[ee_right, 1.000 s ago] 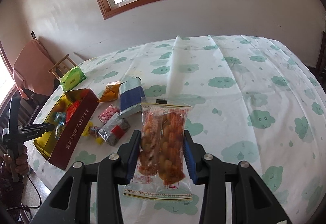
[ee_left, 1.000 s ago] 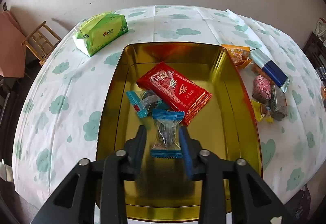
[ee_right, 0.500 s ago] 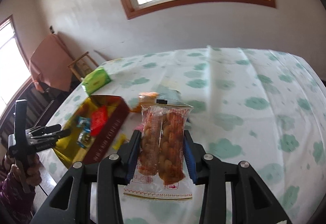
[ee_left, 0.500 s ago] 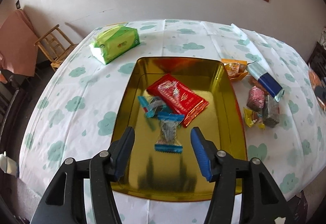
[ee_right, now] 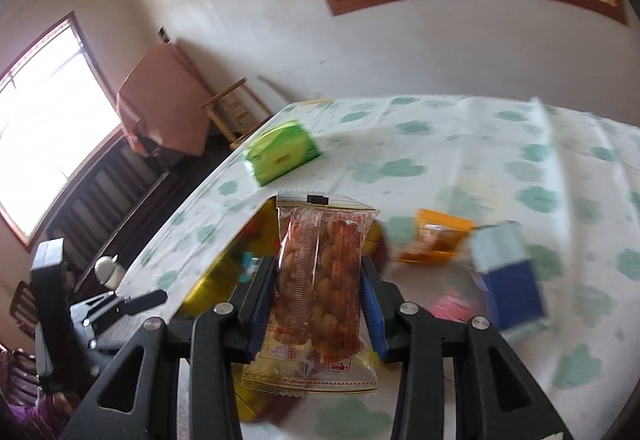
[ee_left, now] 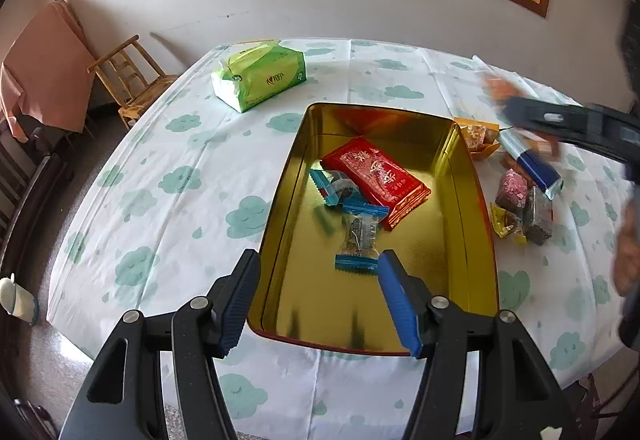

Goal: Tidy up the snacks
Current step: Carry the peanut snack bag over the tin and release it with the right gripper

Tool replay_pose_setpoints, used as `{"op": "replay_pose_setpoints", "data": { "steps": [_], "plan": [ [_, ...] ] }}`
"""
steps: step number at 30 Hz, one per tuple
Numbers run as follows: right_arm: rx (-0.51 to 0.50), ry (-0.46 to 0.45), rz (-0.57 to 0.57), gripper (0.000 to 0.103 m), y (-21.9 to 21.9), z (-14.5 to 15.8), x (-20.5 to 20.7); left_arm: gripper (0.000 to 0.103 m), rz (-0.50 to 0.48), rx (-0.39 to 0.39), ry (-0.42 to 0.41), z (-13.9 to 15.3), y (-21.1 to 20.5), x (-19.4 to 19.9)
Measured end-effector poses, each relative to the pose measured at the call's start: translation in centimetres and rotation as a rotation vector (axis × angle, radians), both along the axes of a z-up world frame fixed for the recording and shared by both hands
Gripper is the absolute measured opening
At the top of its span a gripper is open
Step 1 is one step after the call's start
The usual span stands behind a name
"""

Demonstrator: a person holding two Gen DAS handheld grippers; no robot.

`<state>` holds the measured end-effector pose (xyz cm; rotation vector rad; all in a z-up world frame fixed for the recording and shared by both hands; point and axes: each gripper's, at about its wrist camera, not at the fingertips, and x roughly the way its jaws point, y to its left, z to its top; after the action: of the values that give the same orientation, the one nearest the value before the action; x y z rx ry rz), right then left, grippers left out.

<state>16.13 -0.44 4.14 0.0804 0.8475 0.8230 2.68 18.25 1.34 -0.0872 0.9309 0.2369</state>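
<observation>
A gold tin [ee_left: 476, 200] on the cloud-print tablecloth holds a red packet [ee_left: 376, 176] and two blue-ended candies [ee_left: 360, 236]. My left gripper [ee_left: 320, 260] hovers over the tin's near end. Its jaws are opening, with nothing between them; the nearer candy lies just beyond the tips. My right gripper [ee_right: 318, 268] is shut on a clear peanut packet [ee_right: 320, 280], held in the air over the tin's edge [ee_right: 212, 280]. The left wrist view shows it blurred at the right [ee_left: 560, 120].
Loose snacks lie right of the tin: an orange packet [ee_left: 478, 136], a blue-and-white packet [ee_left: 532, 164], and pink [ee_left: 512, 188], grey and yellow pieces. A green tissue pack [ee_left: 260, 80] sits at the far left of the table. A wooden chair [ee_left: 128, 80] stands beyond.
My left gripper opened and drew back and up, leaving the blue-ended candy in the tin. My right gripper swung the peanut packet left across the table to the tin.
</observation>
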Motion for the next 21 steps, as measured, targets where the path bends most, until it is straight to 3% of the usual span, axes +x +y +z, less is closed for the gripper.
{"op": "replay_pose_setpoints", "data": {
  "steps": [10,21],
  "plan": [
    [-0.084,0.075,0.051,0.041,7.7,-5.0,3.6,0.058,-0.02,-0.004,-0.011,0.1,0.0,-0.6],
    [-0.159,0.082,0.047,0.041,9.6,-7.7,5.1,0.058,-0.014,-0.033,-0.007,-0.4,0.5,-0.5]
  ]
}}
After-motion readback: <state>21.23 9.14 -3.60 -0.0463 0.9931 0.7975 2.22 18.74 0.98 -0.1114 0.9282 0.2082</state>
